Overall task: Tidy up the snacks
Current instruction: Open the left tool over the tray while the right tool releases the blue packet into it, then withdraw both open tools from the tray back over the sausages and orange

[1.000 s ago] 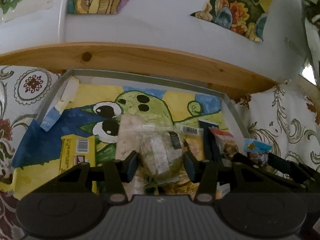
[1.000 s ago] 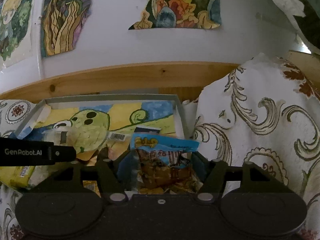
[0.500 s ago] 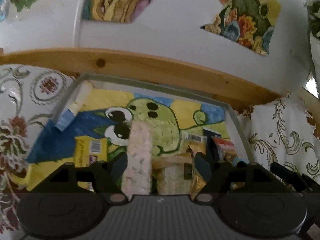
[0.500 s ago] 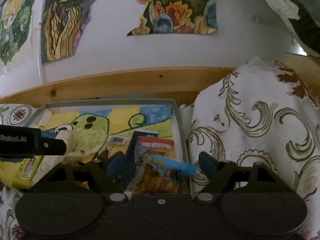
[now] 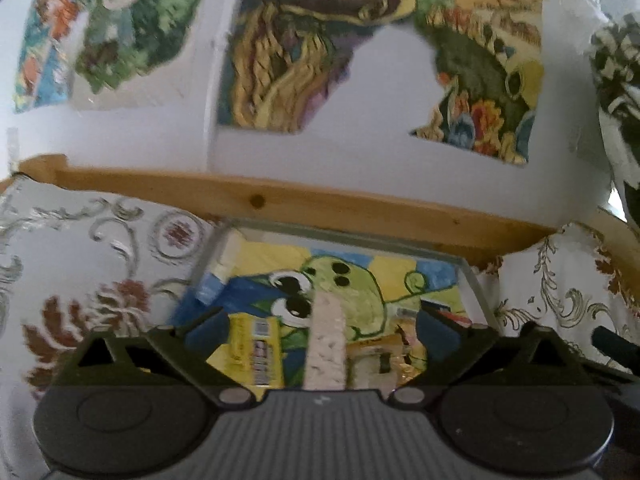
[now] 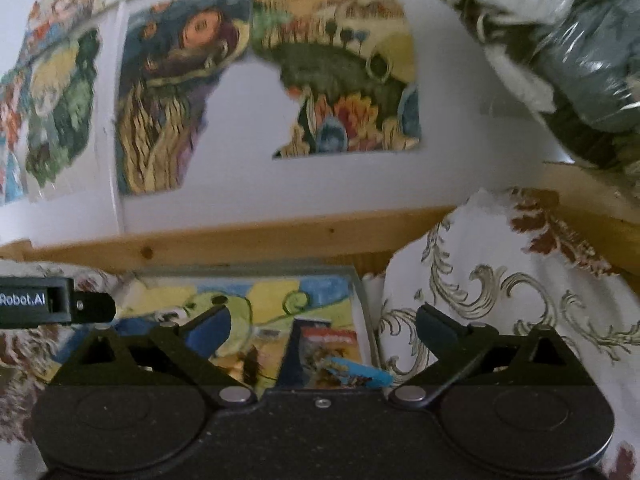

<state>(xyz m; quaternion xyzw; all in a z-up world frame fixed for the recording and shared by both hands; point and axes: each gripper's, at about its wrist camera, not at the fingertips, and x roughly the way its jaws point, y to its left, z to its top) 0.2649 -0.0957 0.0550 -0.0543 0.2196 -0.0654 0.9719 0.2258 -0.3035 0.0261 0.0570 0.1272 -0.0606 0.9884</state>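
A shallow grey box (image 5: 344,237) lined with a green cartoon picture lies on a patterned cloth. In the left wrist view my left gripper (image 5: 324,328) is open above its near end. A pale cracker pack (image 5: 325,344) stands on edge below the gap, apart from both fingers, and a yellow packet (image 5: 256,346) lies to its left. In the right wrist view my right gripper (image 6: 324,328) is also open and holds nothing. Below it, at the box's right wall (image 6: 362,300), lie a red-topped snack bag (image 6: 328,344) and a blue-edged snack bag (image 6: 360,375).
A wooden rail (image 5: 320,200) and a white wall with torn pictures run behind the box. Folded patterned cloth (image 6: 500,300) rises to the right of the box. My left gripper's body (image 6: 52,306) shows at the left of the right wrist view. A plastic-wrapped bundle (image 6: 580,60) hangs at top right.
Both grippers opened and let go of their snack bags, which now lie in the box. Both then rose and drew back from it.
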